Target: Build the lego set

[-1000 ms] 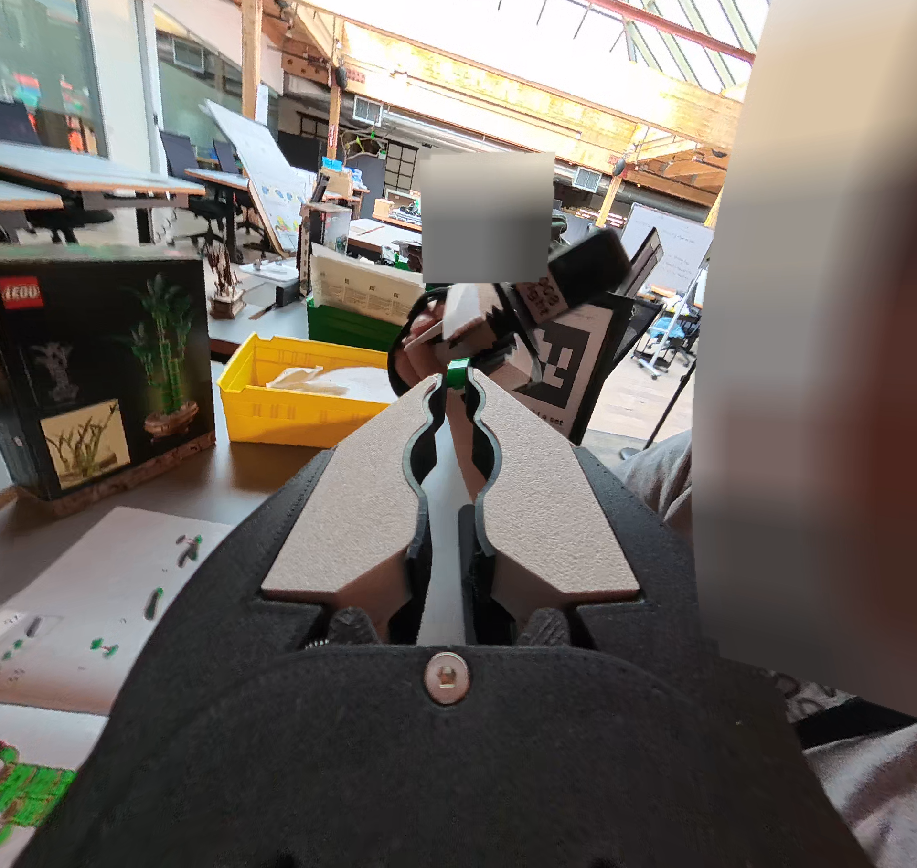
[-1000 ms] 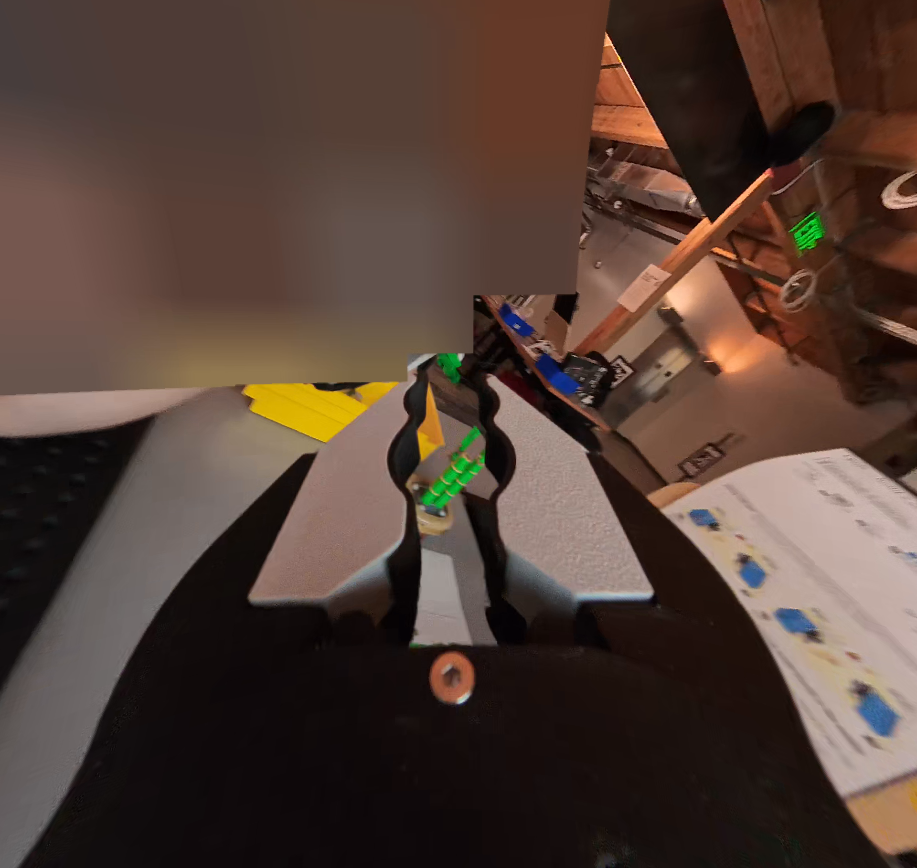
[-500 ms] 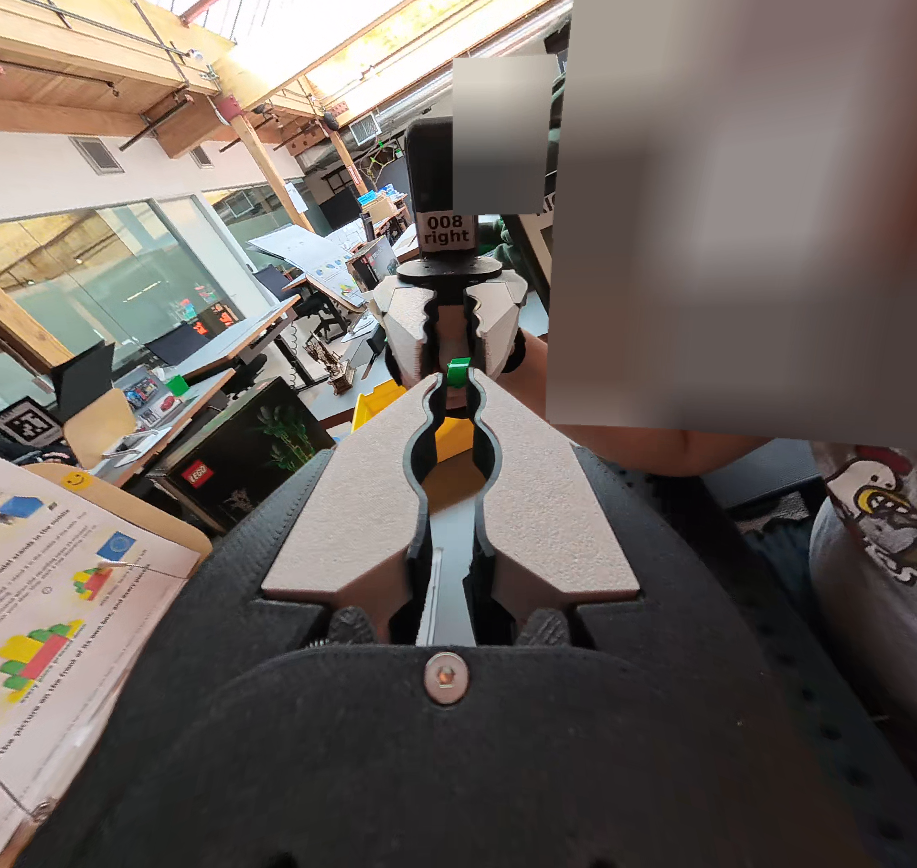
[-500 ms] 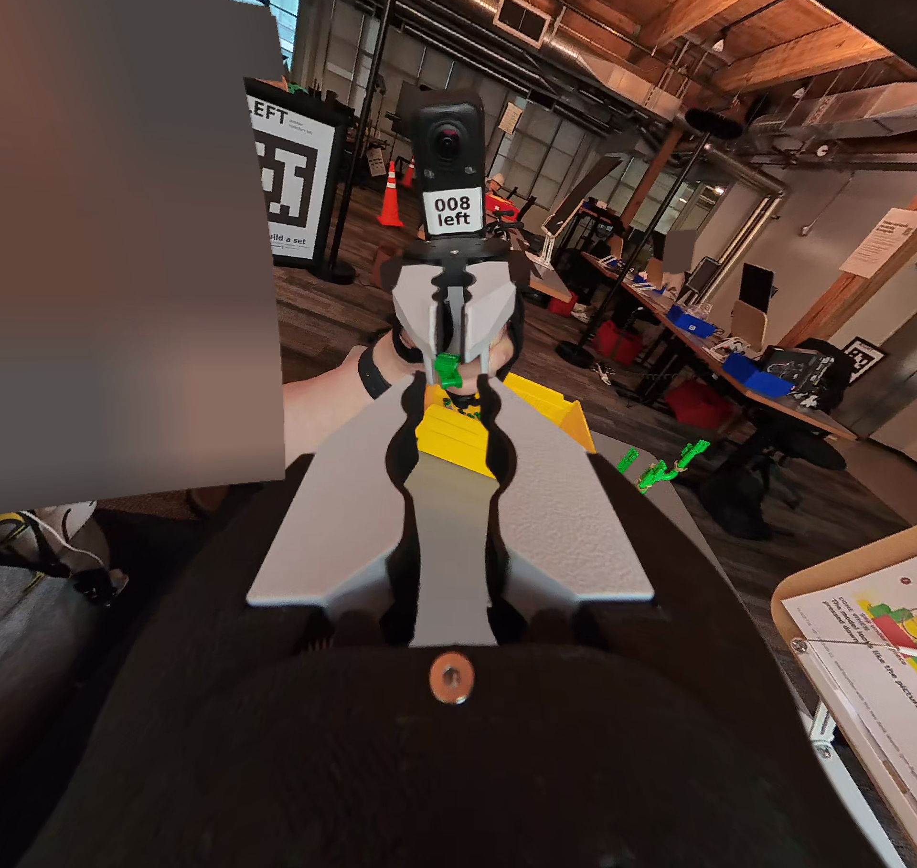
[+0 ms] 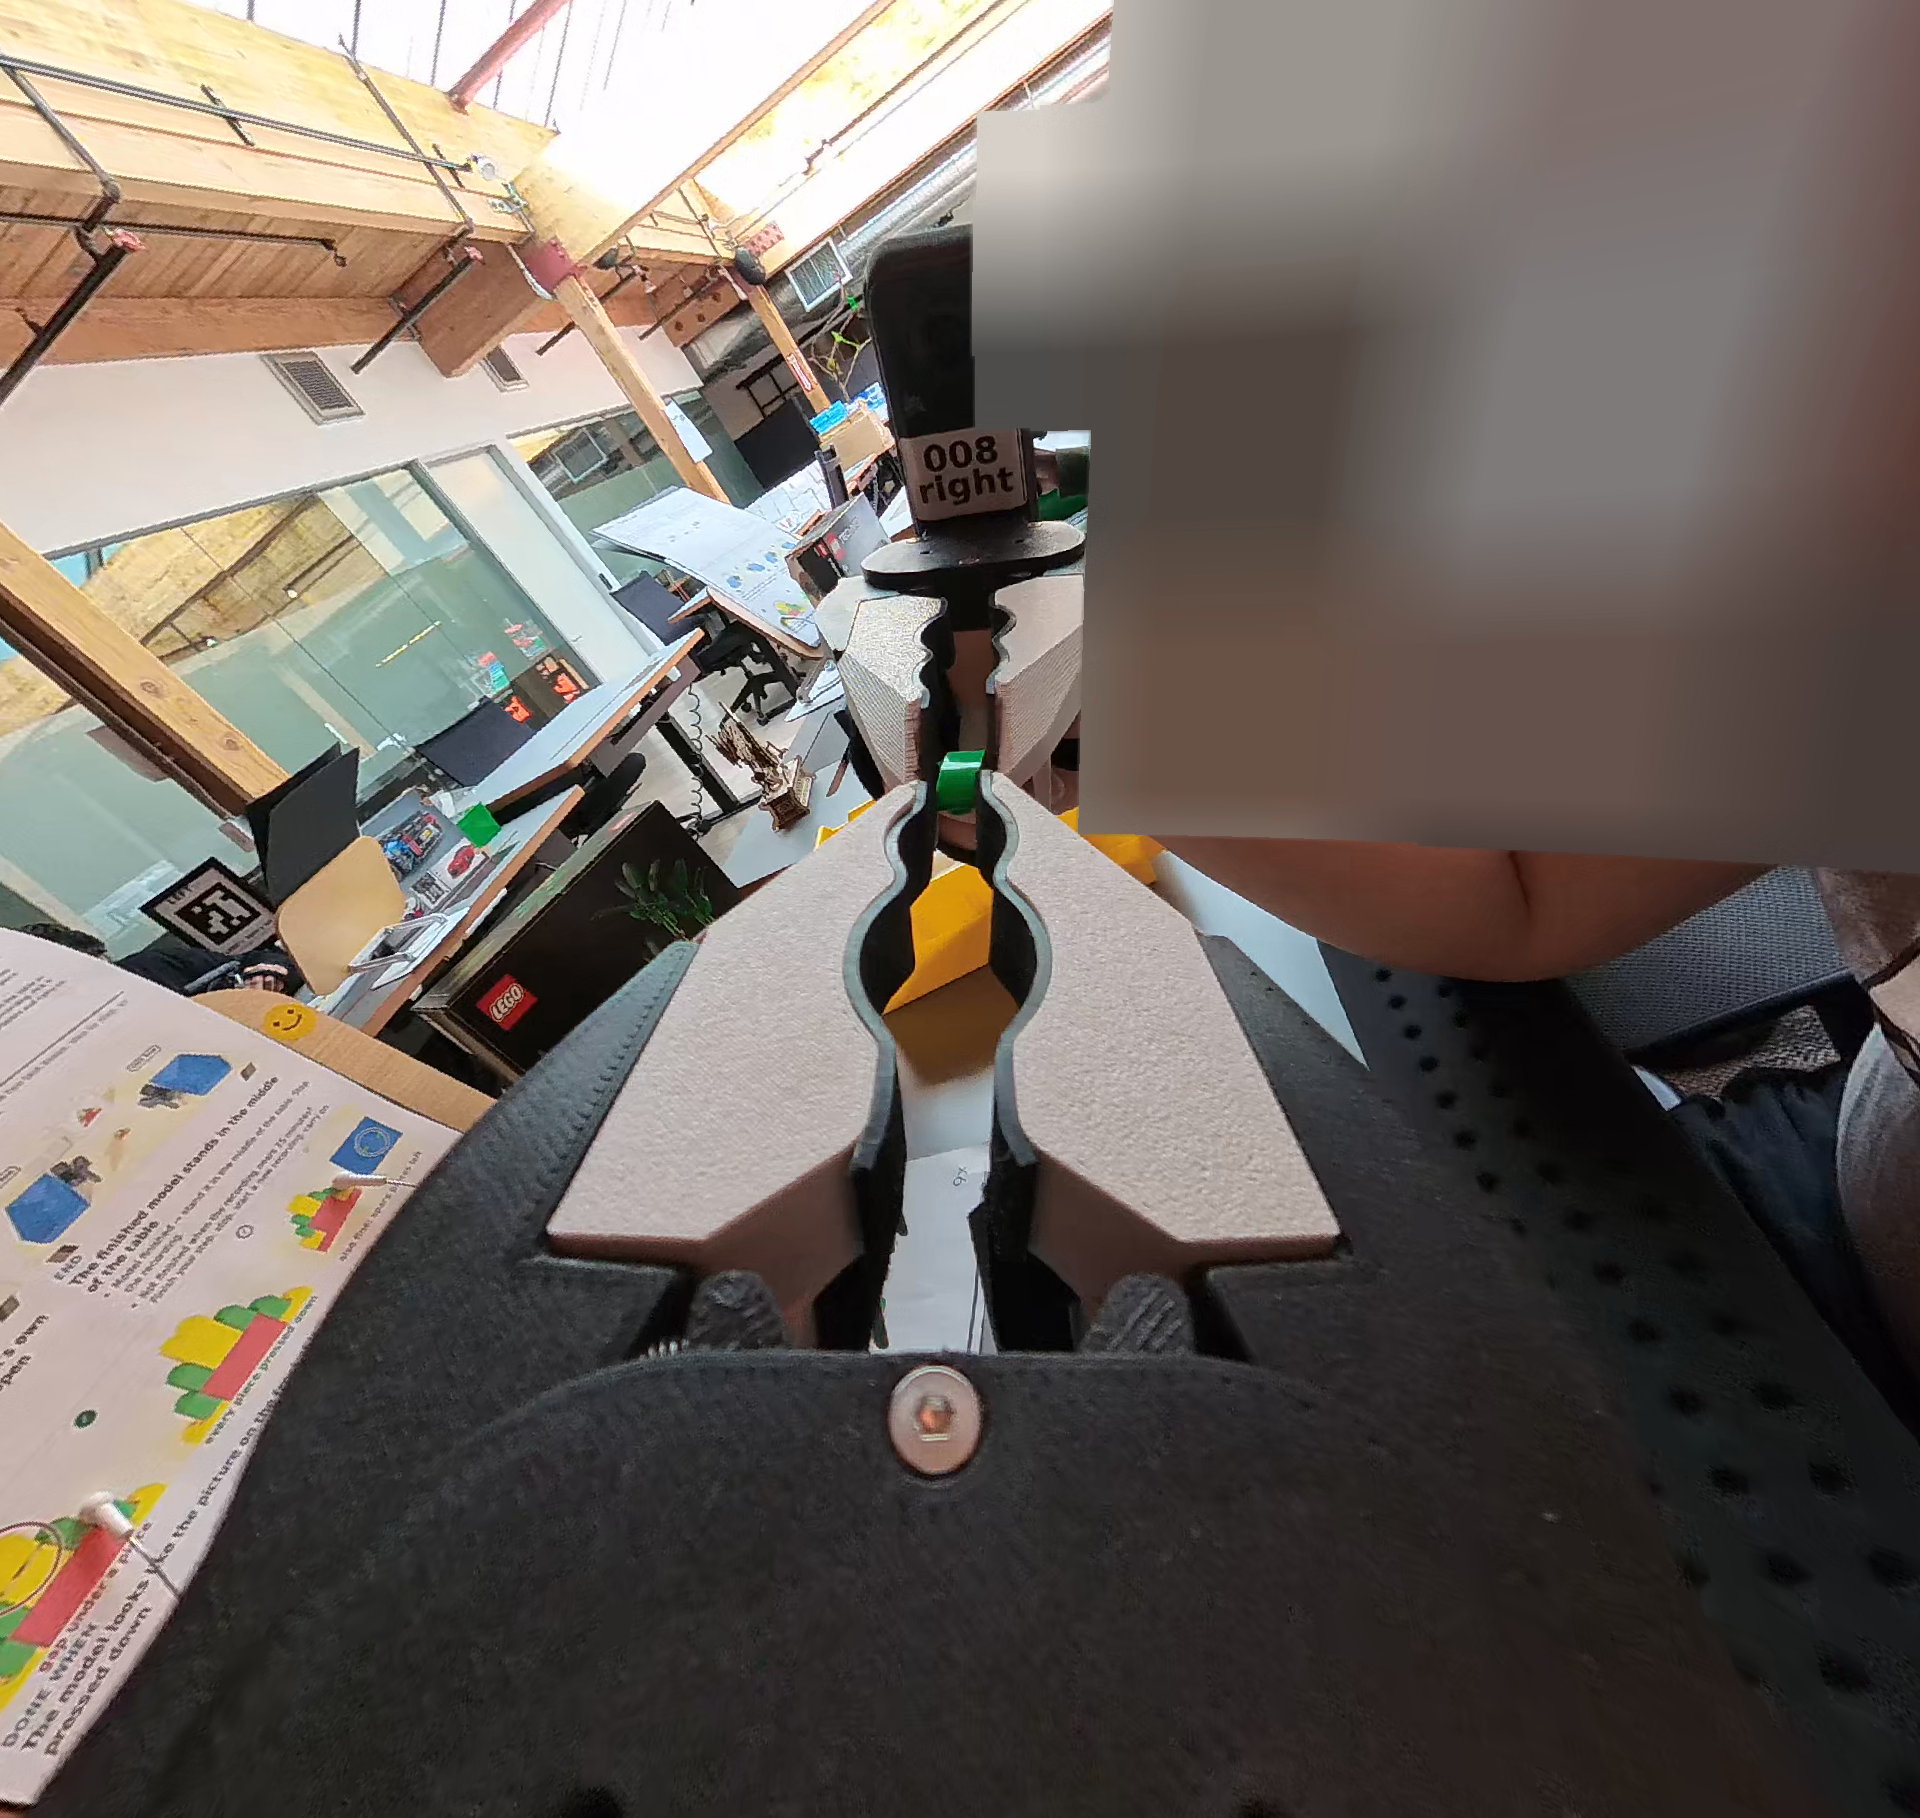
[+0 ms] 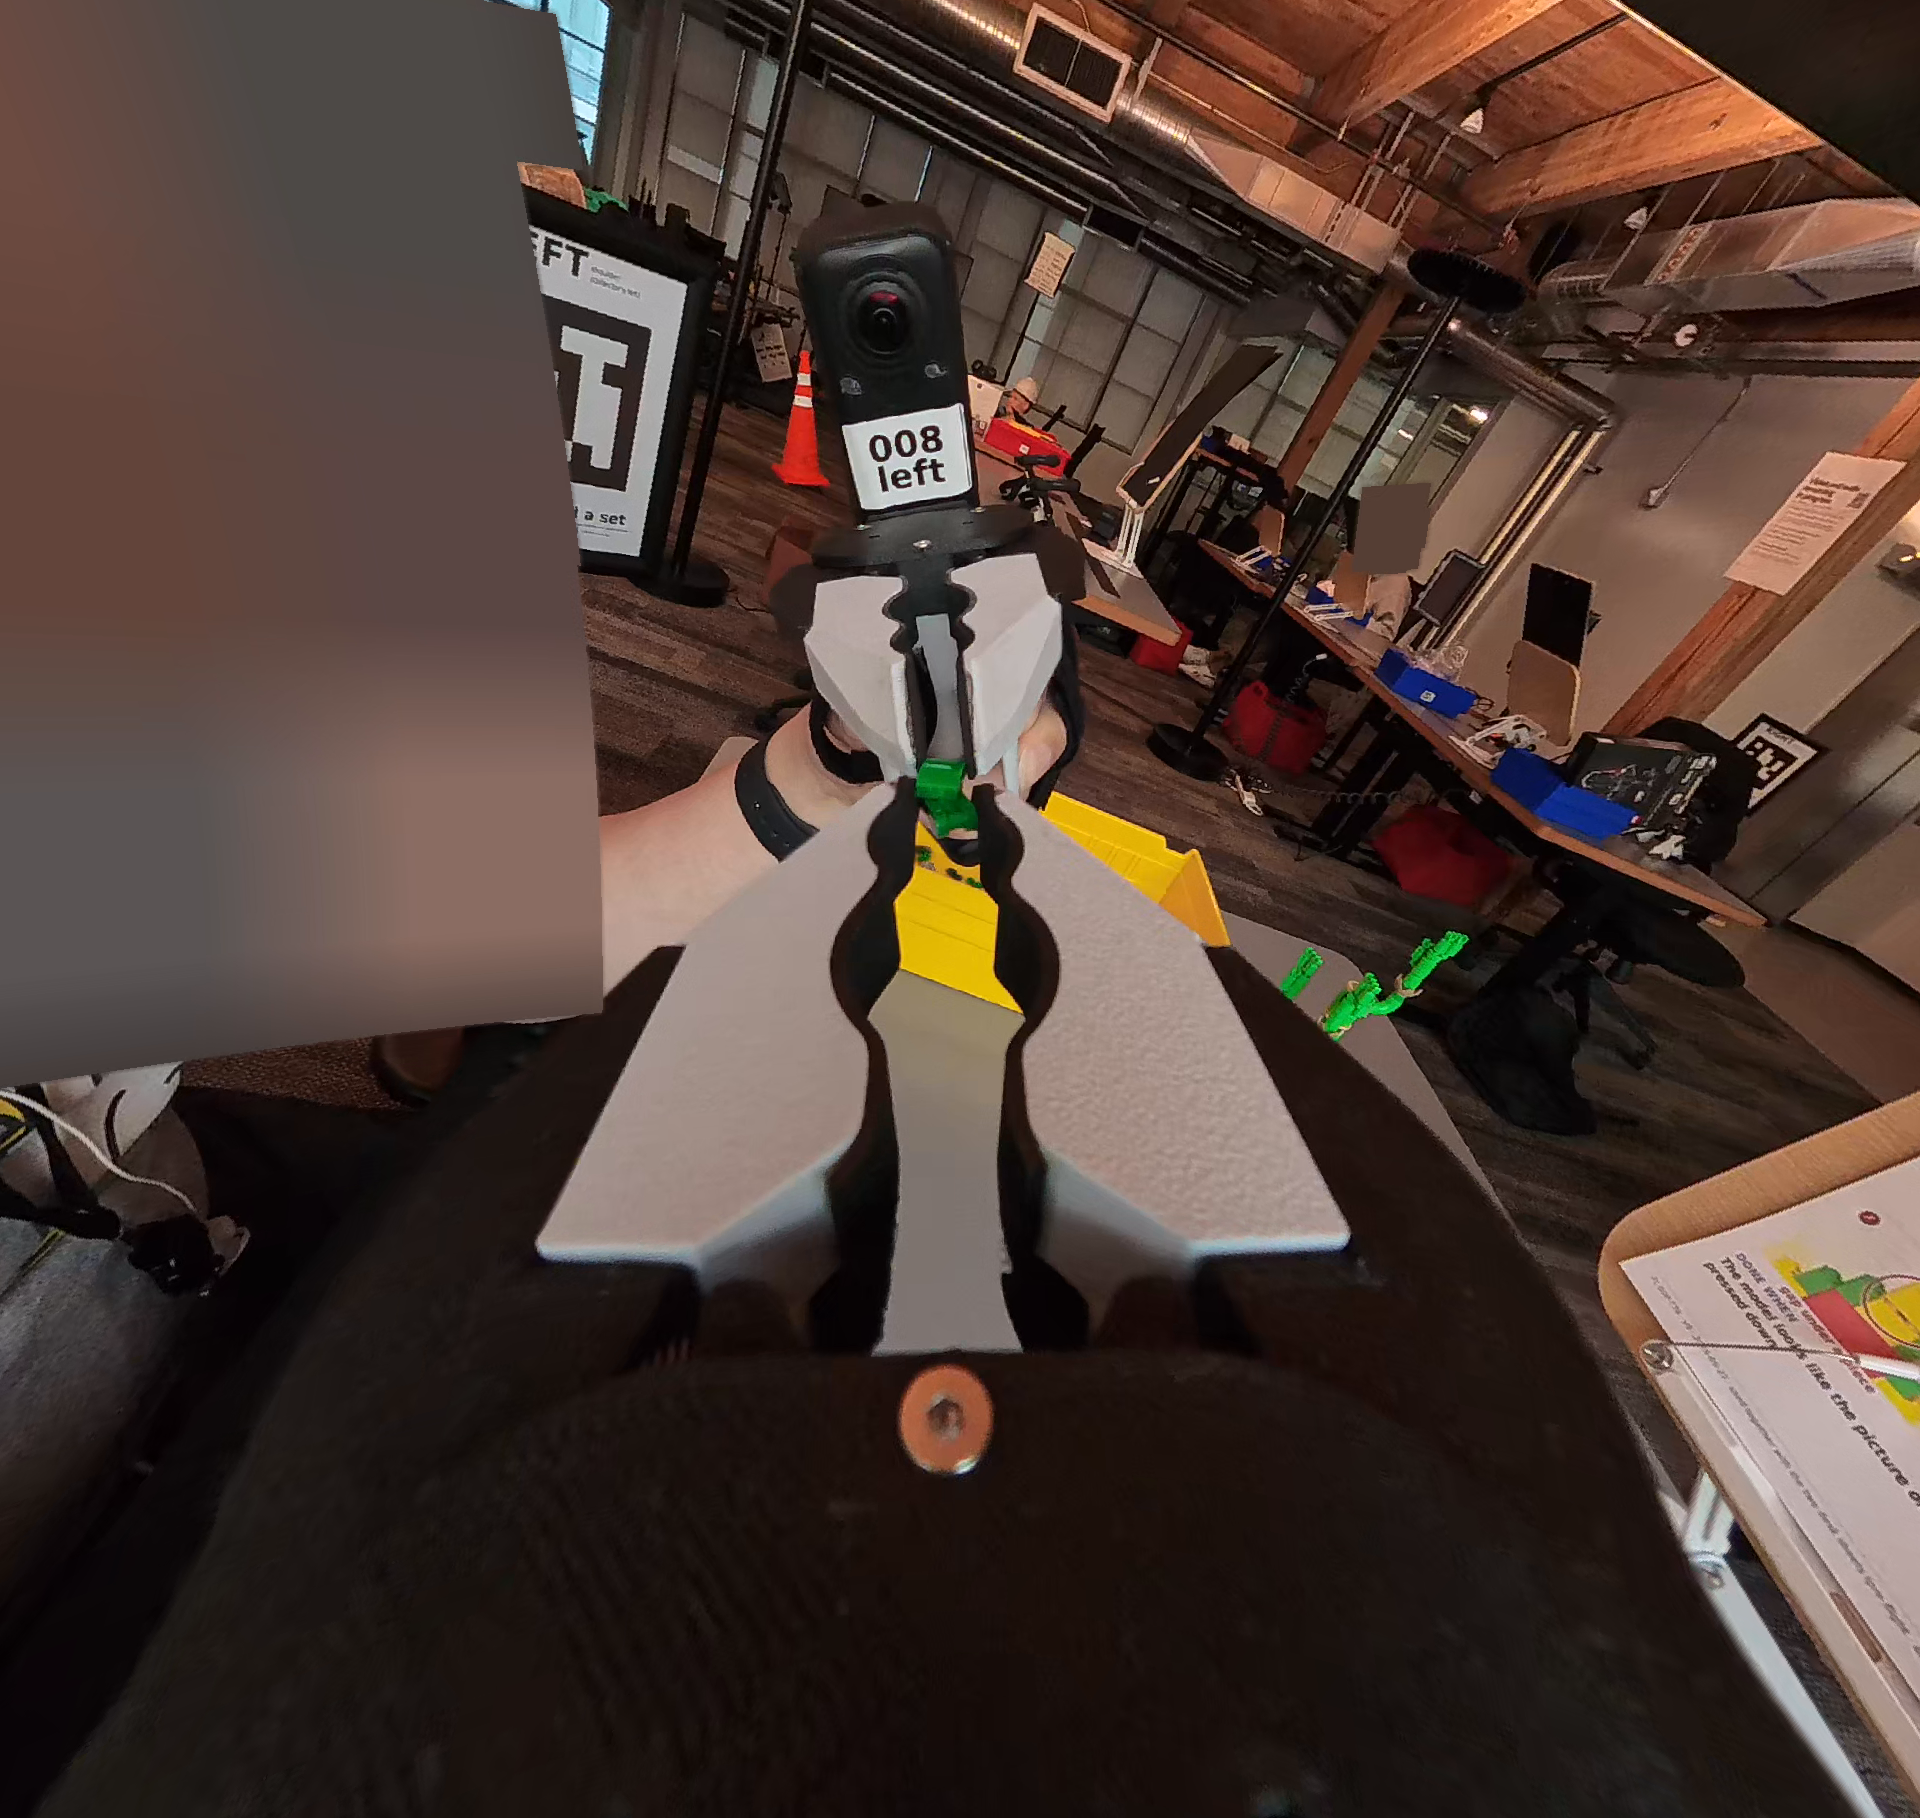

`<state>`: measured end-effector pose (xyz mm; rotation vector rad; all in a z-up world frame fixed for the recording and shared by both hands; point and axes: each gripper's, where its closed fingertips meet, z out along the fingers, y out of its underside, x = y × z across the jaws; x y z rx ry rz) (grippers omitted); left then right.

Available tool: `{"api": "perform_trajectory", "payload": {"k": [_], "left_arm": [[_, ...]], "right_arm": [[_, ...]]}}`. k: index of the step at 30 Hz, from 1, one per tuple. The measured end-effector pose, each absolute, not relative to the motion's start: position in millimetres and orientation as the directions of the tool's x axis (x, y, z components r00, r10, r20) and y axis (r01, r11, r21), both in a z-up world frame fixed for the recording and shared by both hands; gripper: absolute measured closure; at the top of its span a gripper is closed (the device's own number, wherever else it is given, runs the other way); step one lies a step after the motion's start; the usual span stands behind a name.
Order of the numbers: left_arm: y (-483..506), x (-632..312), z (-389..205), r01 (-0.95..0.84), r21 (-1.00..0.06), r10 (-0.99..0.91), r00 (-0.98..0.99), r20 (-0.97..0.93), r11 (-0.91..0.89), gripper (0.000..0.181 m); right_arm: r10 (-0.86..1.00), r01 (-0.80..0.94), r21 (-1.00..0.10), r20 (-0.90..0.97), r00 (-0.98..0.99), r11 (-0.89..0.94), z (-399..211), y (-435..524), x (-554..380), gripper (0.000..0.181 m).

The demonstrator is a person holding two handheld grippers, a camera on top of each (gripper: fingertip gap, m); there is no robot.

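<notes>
The two grippers face each other tip to tip, raised above the table. In the left wrist view, the left gripper (image 5: 958, 794) sits at frame centre with its fingers clamped on a small green piece (image 5: 958, 781). The right gripper (image 5: 951, 729) stands directly beyond it, pointing back toward the camera, its fingers nearly together. Whether the piece touches the right fingers cannot be told in this view.

In the right wrist view, the right gripper (image 6: 948, 812) has its tips close together at frame centre, with green pieces (image 6: 943, 794) between them and the tips of the left gripper (image 6: 940, 755). The upper green block is held in the left fingers; a second green part hangs just below it, at the right tips. Whether the right fingers grip it cannot be told. The piece's long axis is too small to judge.

A yellow bin (image 6: 1132, 859) lies below and behind the tips. Green stalk assemblies (image 6: 1371, 984) stand at centre right on the grey table (image 6: 1382, 1093). An instruction sheet (image 5: 156, 1301) occupies the lower left of the left view, and a dark set box (image 5: 582, 937) stands at centre left.
</notes>
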<state>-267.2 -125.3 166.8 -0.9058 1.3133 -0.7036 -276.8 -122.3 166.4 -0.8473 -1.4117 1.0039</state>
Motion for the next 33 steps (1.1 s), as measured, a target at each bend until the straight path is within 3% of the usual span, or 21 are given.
{"api": "perform_trajectory", "payload": {"k": [14, 16, 24, 33], "left_arm": [[-126.2, -266.3, 169.0, -0.042, -0.877, -0.866, 0.141, -0.479, 0.479, 0.176], [-125.8, -266.6, 171.3, -0.025, -0.888, -0.877, 0.143, -0.458, 0.46, 0.176], [-112.1, -268.3, 174.0, 0.041, -0.985, -0.981, 0.103, -0.162, 0.167, 0.176], [-107.9, -266.6, 169.3, 0.028, -0.988, -0.985, 0.094, -0.148, 0.151, 0.176]], "right_arm": [[0.91, -0.092, -0.914, 0.404, -0.093, 0.396, 169.2, -123.0, -275.7, 0.171], [0.911, -0.085, -0.913, 0.405, -0.077, 0.399, 168.8, -119.0, -274.6, 0.164], [0.963, -0.125, -0.979, 0.185, -0.197, 0.163, 169.5, -111.3, -269.4, 0.164], [0.966, -0.148, -0.984, 0.134, -0.222, 0.103, 169.5, -103.5, -266.9, 0.17]]}}
